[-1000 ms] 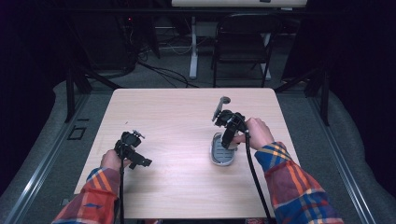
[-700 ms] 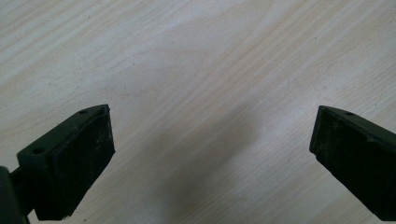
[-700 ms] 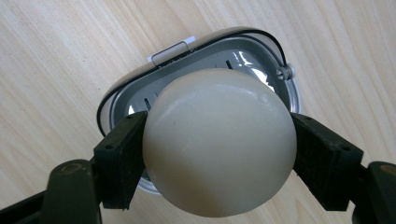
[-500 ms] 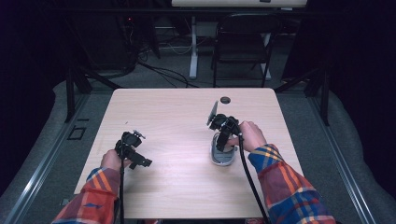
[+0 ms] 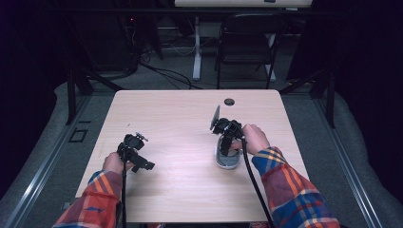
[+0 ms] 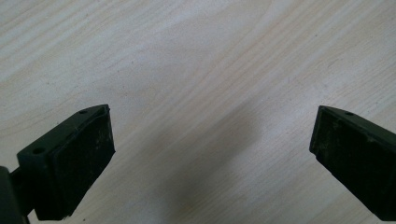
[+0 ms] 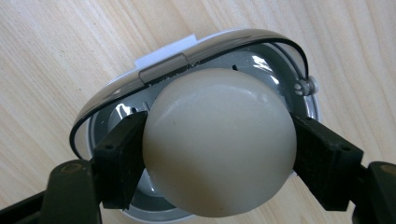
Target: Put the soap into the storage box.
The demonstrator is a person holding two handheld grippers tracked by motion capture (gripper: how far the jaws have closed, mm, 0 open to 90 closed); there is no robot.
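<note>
On our left, the left gripper [image 5: 134, 153] rests low over bare surface [image 6: 196, 60], its jaws spread wide with nothing between them but wood grain; it is well apart from the work and out of the way.

To the right, our right gripper [image 7: 219, 154] is clamped on a pale, smooth egg [image 7: 219, 144], one black pad on each flank at about its widest girth. Directly beneath and behind the egg sits a small grey oval case [image 7: 196, 74] with a shiny rim, a clear hinged tab on its far edge and a white knob at the side. In the high view the right gripper [image 5: 227, 135] points down into that case [image 5: 227, 161], which lies just in front of our right hand [image 5: 254, 137].

We judge the egg light but rigid, glossy and so slippery; if it is a real shell it is brittle, so the squeeze should stay gentle. The round sides give the pads little to bite on, and a grip off the widest line would let it squirt out. The present hold across the middle looks right to us.

The case rim stands close around the egg, so the pads may meet it on the way down. Beyond the right gripper, a dark round hole [image 5: 229, 101] marks the far edge of the surface, well clear.
</note>
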